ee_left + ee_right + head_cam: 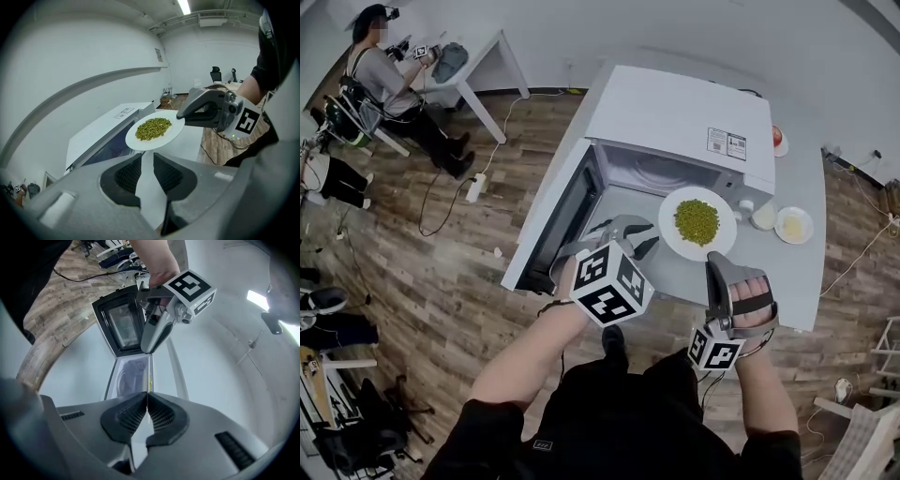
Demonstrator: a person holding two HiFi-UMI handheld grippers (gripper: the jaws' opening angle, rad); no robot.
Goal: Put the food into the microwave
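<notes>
Right gripper (713,261) pinches plate (667,228) rim only; a tilt entering the microwave (680,117) could spill peas (697,221). Left gripper (637,234) slightly parted, empty.

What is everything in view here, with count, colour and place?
microwave: one, white, on the table, door swung open.
table: one, white, under the microwave.
plate: one, white, held in front of the microwave's opening.
peas: one heap, green, on the plate.
small dish: one, white with pale yellow contents, on the table right of the plate.
small cup: one, white, between plate and small dish.
red thing: one, behind the microwave's right side; too small to identify.
other person: one, at a far white desk.
left gripper: grey, open, empty.
right gripper: grey, shut on the plate's rim.
</notes>
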